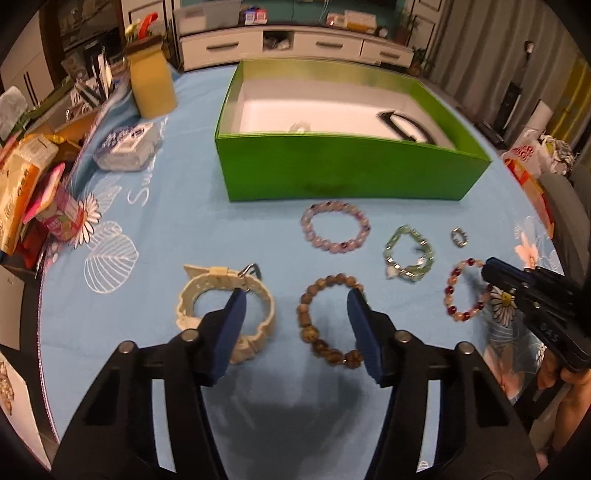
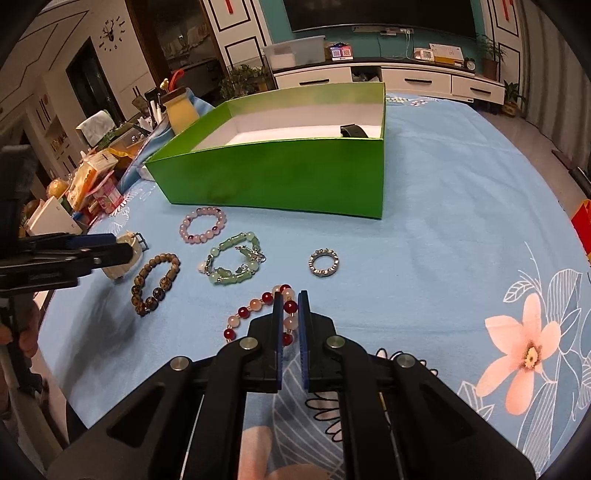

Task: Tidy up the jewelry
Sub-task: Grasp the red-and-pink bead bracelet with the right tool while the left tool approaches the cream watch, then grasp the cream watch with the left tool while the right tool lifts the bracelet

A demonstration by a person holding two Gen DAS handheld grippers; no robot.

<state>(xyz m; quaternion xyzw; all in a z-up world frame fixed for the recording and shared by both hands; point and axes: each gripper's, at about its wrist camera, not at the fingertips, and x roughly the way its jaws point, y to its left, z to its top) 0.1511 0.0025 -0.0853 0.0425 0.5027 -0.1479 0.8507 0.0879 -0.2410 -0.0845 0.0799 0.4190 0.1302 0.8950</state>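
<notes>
A blue flowered tablecloth (image 2: 461,206) covers the table, and toward its far side stands an open green box (image 2: 280,173) with a white floor; a dark band (image 2: 354,130) lies inside against the right wall.

The left gripper (image 1: 295,299) hangs with its blue pads spread about halfway. One fingertip (image 1: 236,306) overlaps the cream watch (image 1: 225,314) and the other lies at the right edge of the brown bead bracelet (image 1: 327,321), which sits partly in the gap. Neither pad presses on anything.

The right gripper (image 2: 290,301) has its pads pressed nearly together on the red and pink bead bracelet (image 2: 258,314), pinching the loop's near-right side (a red bead shows in the slit between the pads).

In front of the box lie the lilac bead bracelet (image 2: 203,225), the green stone bracelet (image 2: 234,262) just beside it, and the small silver ring (image 2: 324,262) off to the right, apart from the rest.

Only the left wrist view shows a small pale item (image 1: 300,127) on the box floor and a tissue pack (image 1: 127,147); only the right wrist view shows the pinch itself and a wall clock (image 2: 112,35).
</notes>
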